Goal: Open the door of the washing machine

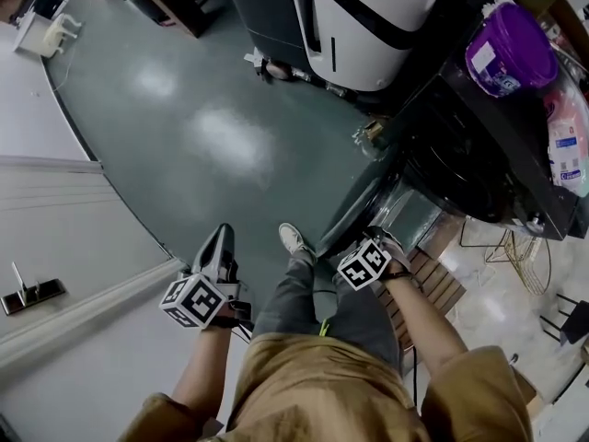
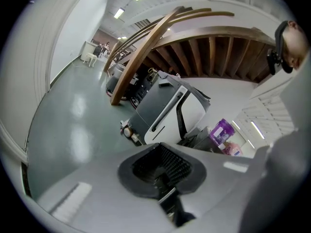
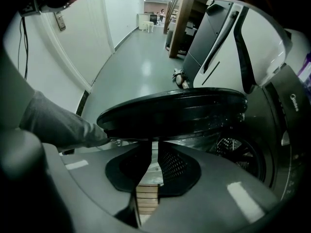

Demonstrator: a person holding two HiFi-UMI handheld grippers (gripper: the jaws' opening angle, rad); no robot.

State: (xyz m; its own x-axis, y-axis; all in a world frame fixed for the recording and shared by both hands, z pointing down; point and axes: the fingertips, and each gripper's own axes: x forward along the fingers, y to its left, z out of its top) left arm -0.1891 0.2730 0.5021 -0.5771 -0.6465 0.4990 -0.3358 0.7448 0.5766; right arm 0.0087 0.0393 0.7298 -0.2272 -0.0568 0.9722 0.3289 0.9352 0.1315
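Washing machine [image 1: 479, 145]: a dark front-loader standing on the floor [image 1: 202, 136], at the right of the head view, its front turned toward the person.
Door [image 3: 170, 111]: already swung well out from the washing machine's front. In the right gripper view it shows edge-on as a broad dark disc lying across the frame, its long axis running left to right.
Door's ends: the right end stays by the washing machine's front. The left end reaches out over the floor, close beside the person's trouser leg [image 3: 53, 125].
Drum opening [image 3: 238, 154]: uncovered, to the right of the door and below it.
Right gripper [image 3: 151, 147]: jaws drawn almost together, tips right at the door's near rim. They appear to pinch a thin lip there, though the rim covers the very tips.
Left gripper [image 1: 221, 238]: jaws closed on nothing, pointing out over bare floor, well apart from the door.
Nearer hand: the right, already at the rim.
Deciding relation: the door lies straight ahead of the right jaws, across their line. Any further swing, as I judge it, carries the rim away from the washing machine's front toward the leg.
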